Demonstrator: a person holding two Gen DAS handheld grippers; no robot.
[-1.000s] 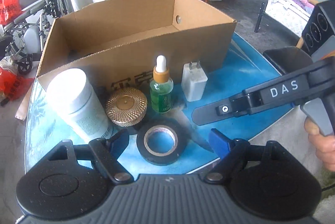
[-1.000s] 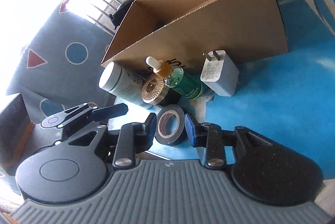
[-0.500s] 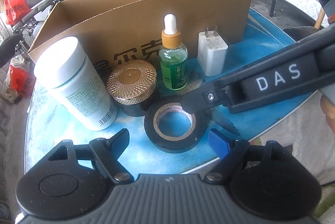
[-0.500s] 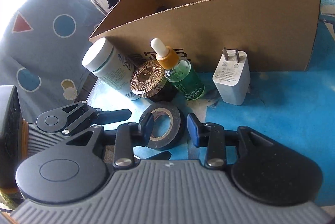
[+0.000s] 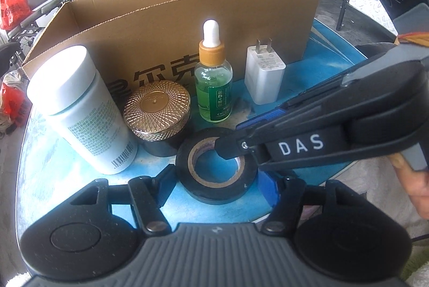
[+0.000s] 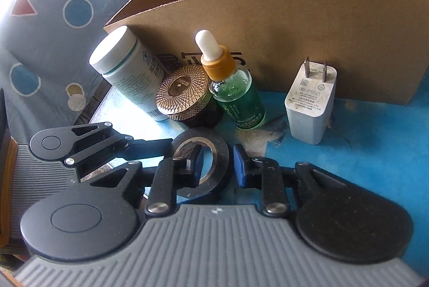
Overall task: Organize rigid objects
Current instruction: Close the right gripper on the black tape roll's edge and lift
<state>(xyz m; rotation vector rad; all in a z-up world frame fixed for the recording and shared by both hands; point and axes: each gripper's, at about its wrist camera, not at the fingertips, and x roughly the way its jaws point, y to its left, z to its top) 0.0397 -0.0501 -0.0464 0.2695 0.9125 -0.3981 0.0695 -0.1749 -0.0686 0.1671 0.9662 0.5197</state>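
A black tape roll (image 5: 217, 187) lies flat on the blue table (image 5: 308, 88) near its front edge. My left gripper (image 5: 217, 185) straddles the roll from outside. Its jaws are closing and both blue pads lie against the roll's sides. My right gripper (image 6: 218, 169) comes in from the right, and its jaws are closing too. One finger (image 6: 194, 166) stands inside the roll's hole and the other outside, with the wall of the roll (image 6: 222, 166) between them. A strip of cardboard core still shows beside the inner pad. The left gripper's finger (image 6: 152, 146) touches the roll's left side.
Behind the roll stand a white bottle (image 5: 80, 110), a gold-lidded jar (image 5: 158, 110), a green dropper bottle (image 5: 214, 88) and a white charger (image 5: 264, 75). An open cardboard box (image 5: 187, 26) stands just behind them. A hand (image 5: 413, 179) holds the right gripper's handle.
The left gripper sank toward the roll and its jaws narrowed onto it. The right gripper slid left over the roll, rolled, and set one finger into the hole.
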